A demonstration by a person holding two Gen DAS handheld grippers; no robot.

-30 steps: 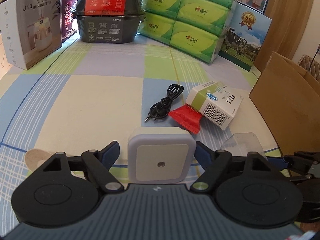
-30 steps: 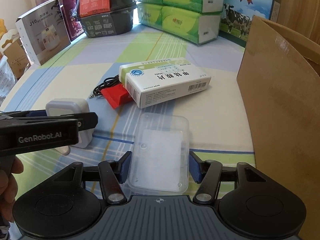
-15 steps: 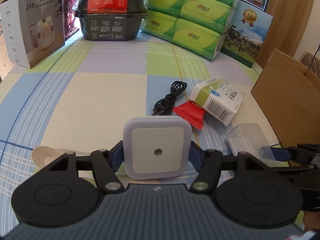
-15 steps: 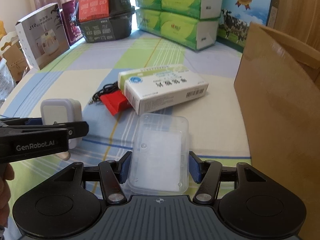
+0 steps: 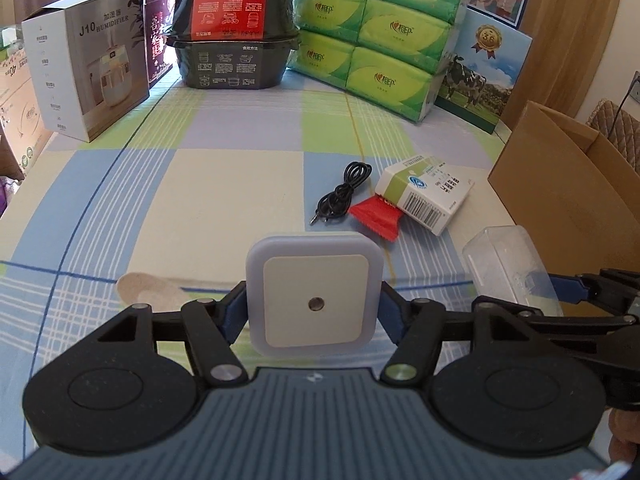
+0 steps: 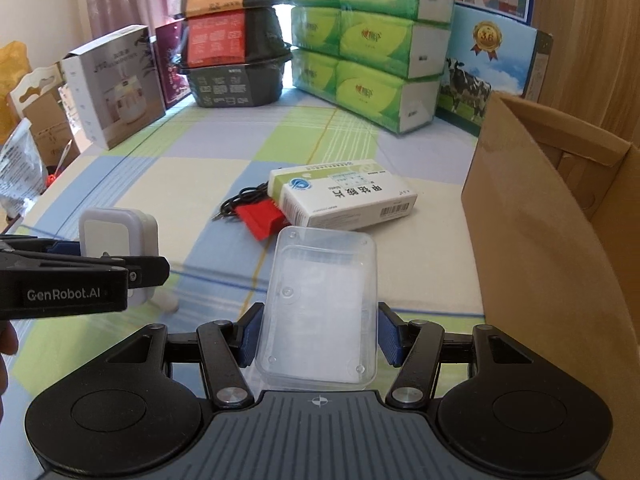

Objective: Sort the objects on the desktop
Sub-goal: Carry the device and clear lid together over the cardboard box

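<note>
My left gripper [image 5: 314,314] is shut on a white square night light [image 5: 314,296], held above the checked tablecloth. My right gripper [image 6: 318,338] is shut on a clear plastic box [image 6: 320,308], also lifted. The night light [image 6: 116,240] and the left gripper show at the left of the right wrist view; the clear box [image 5: 508,268] shows at the right of the left wrist view. On the cloth ahead lie a white-green medicine box [image 6: 344,196], a red packet [image 6: 262,216] partly under it, and a coiled black cable [image 5: 340,194].
An open cardboard box [image 6: 540,216] stands at the right. At the back are green tissue packs [image 5: 376,32], stacked black food bowls [image 5: 234,36], a humidifier box [image 5: 86,64] and a cow-print carton [image 5: 478,76]. A beige flat piece [image 5: 140,286] lies on the cloth near the left gripper.
Both grippers have risen with their loads: the night light and the clear box left the cloth and now sit higher, and the views have tilted up.
</note>
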